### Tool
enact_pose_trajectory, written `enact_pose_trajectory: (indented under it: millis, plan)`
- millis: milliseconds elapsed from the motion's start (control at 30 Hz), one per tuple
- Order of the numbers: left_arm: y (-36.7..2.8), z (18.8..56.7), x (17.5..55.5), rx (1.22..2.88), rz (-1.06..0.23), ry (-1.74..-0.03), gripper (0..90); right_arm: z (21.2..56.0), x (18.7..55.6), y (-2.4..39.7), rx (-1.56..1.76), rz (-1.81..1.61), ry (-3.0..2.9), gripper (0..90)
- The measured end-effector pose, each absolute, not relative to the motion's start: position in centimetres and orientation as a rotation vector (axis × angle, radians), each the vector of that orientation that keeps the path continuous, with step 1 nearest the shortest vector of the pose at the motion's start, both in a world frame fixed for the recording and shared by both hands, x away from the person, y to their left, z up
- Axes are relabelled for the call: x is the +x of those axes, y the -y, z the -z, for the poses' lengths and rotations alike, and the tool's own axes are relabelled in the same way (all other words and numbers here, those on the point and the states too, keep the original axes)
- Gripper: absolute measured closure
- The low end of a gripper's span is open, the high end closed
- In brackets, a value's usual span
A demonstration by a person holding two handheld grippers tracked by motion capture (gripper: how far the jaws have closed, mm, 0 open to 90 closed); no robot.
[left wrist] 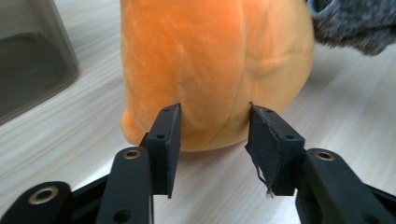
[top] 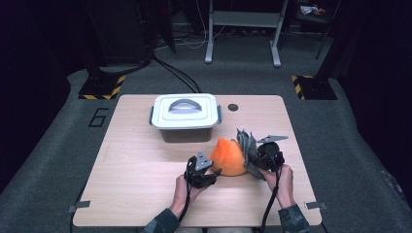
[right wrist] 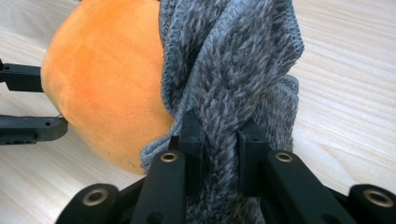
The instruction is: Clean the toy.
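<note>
While the right gripper [right wrist: 218,135] pinches the grey knit [right wrist: 233,70], the left gripper [left wrist: 215,135], spread, flanks the plush [left wrist: 210,60] to steady it

Lab: hazard-taped stands [top: 103,86], floor cables [top: 177,74].

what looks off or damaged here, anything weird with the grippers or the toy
The left gripper has a frayed right-hand pad: its edge is ragged and a loose thread hangs from the bottom. The orange plush and the grey knit fabric, pinched by the right gripper, look intact.
</note>
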State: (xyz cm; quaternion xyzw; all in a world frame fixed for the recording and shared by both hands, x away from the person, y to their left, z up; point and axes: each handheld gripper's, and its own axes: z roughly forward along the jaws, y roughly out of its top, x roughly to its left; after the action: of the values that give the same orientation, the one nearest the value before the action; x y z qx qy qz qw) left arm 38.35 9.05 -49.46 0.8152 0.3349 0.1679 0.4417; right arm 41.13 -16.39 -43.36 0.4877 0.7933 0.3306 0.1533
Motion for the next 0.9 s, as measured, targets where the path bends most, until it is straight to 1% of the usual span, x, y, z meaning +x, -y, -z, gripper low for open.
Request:
enact_pose_trajectory:
  millis: [33,100,167,267,433,467,633,767,900]
  plan:
    - [-9.0,49.5,38.4,2.032,-0.417,-0.825,53.3,43.4,41.3,16.4,1.394,-0.944,-2.273,76.0]
    - [-8.8,49.5,38.4,2.048,-0.457,-0.817,53.5,43.5,41.4,16.5,1.401,-0.949,-2.272,75.9]
    - [-8.4,49.5,38.3,2.063,-0.482,-0.8,55.6,43.5,41.5,16.5,1.403,-0.954,-2.274,76.0]
    - [-8.1,49.6,38.3,2.07,-0.511,-0.789,63.7,43.6,41.5,16.6,1.403,-0.952,-2.269,75.9]
    - [-8.0,49.5,38.1,2.075,-0.523,-0.778,81.0,43.6,41.3,16.7,1.403,-0.966,-2.262,75.8]
    - [-8.0,49.5,38.1,2.076,-0.517,-0.774,82.4,43.7,41.2,16.9,1.411,-0.971,-2.258,75.7]
    - [-8.0,49.0,37.7,2.056,-0.496,-0.761,84.2,43.5,40.7,17.9,1.405,-1.0,-2.248,75.6]
    - [-7.9,48.2,37.3,2.045,-0.467,-0.752,84.5,42.3,39.9,18.2,1.4,-1.046,-2.233,75.6]
    - [-7.7,47.7,37.0,2.037,-0.463,-0.735,84.5,40.9,39.2,17.4,1.349,-1.088,-2.246,75.5]
